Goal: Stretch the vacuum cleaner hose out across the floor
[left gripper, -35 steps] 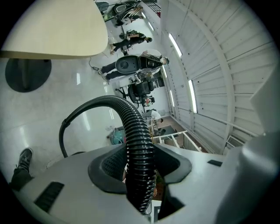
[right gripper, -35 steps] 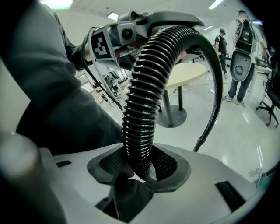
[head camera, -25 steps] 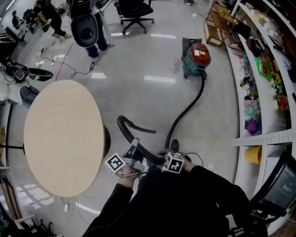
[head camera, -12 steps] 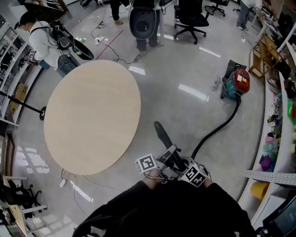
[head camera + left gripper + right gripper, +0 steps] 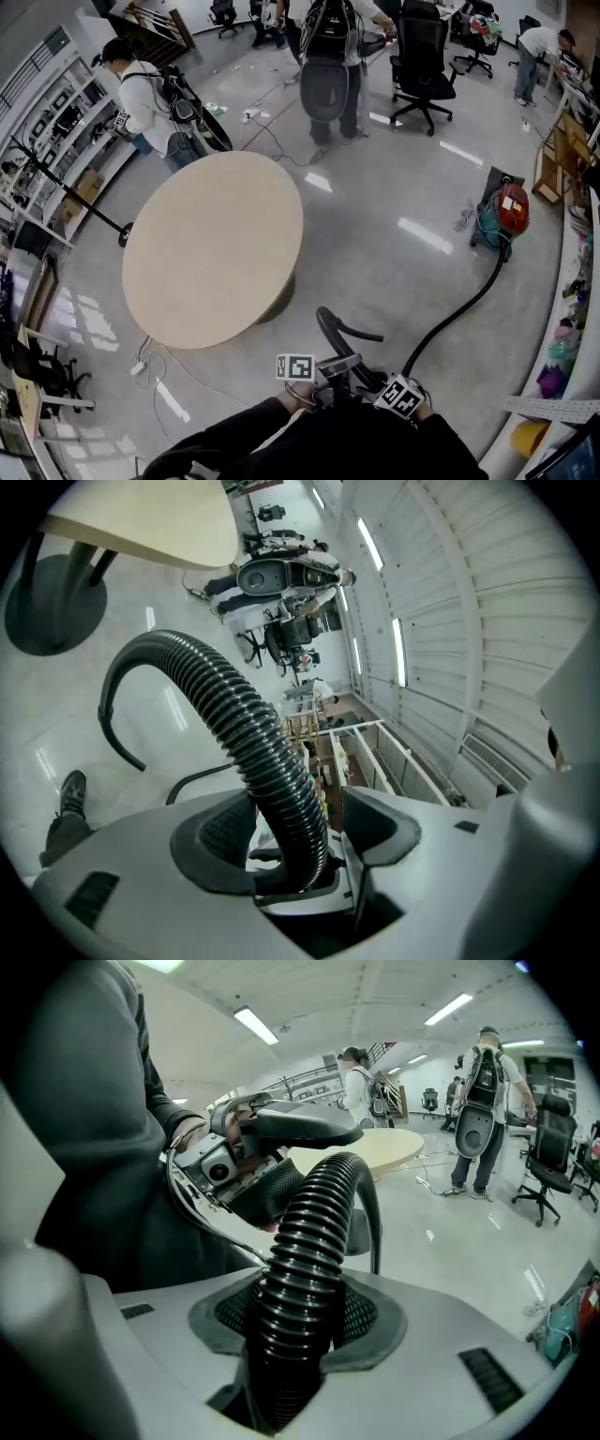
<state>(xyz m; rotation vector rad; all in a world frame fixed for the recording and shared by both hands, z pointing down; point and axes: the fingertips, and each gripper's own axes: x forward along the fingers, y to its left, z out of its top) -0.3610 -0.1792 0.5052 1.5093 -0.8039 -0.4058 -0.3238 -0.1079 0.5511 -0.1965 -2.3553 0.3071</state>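
- Far L: wall shelving (image 5: 56, 112), w/ person w/ backpack (image 5: 150, 89) just beside it.
- L of centre: round table (image 5: 211, 248), pale wood top, on shiny grey floor (image 5: 375, 216). Loose cables (image 5: 155, 361) near its lower edge.
- Top centre: second person (image 5: 328, 56) w/ dark pack. Black office chair (image 5: 422, 52) just to the R.
- Bottom centre: left gripper (image 5: 292, 829) close in front of dark sleeves, marker cube facing up. Jaws spread, just been opening. Ribbed black hose (image 5: 234, 714) loose betw. pads, clear gap on one side, so no grip.
- Beyond that gripper: same hose arching up & over, tapering to a thin curved tip.
- Just R of it: right gripper (image 5: 295, 1321), v. near the left one. Jaws just been closing, both pads pinching hose.
- From there up & R: rest of hose flat on floor in a gentle curve, ending at red-and-teal vacuum cleaner (image 5: 504, 214), well apart from both grippers.
- Far R: shelves (image 5: 574, 281) w/ mixed coloured items. Yellow container (image 5: 525, 439) at bottom.
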